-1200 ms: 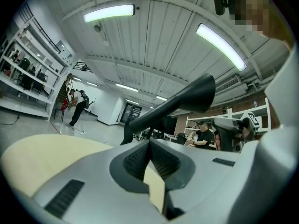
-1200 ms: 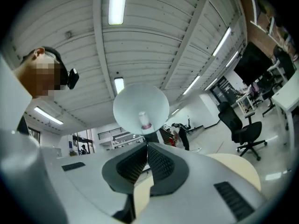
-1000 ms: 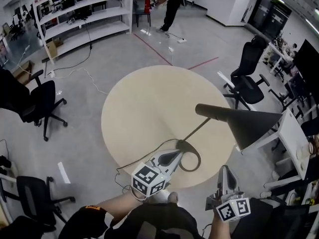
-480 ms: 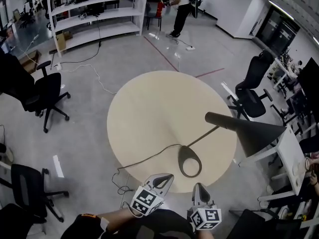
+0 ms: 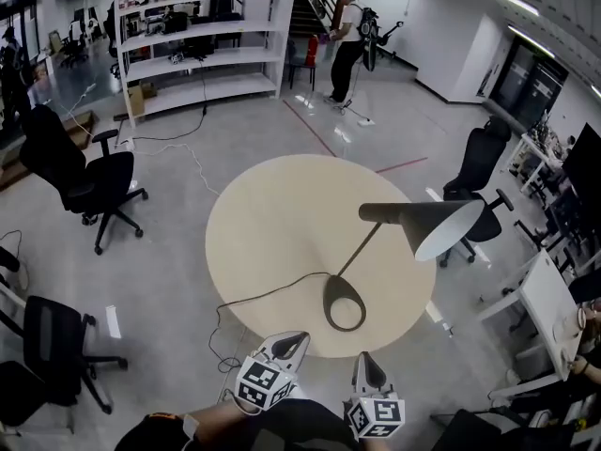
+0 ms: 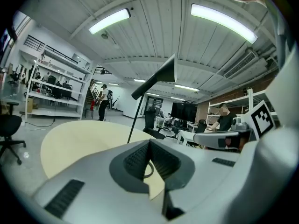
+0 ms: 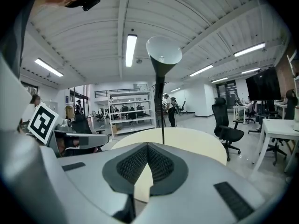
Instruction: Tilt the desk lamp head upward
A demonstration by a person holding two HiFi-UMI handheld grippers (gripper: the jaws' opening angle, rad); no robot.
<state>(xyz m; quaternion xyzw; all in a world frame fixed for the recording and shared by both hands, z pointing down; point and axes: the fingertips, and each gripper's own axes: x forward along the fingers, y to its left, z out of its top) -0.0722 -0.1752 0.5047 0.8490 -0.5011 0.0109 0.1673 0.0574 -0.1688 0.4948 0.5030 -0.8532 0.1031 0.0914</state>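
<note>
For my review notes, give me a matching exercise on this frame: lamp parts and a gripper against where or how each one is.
1 lamp head
2 lamp base
3 left gripper
4 cable

A jaws shut, empty
B ring lying flat on the table
C trails off the table edge
D raised, open end facing right

Pairs: 1-D, 2-B, 3-A, 4-C
</note>
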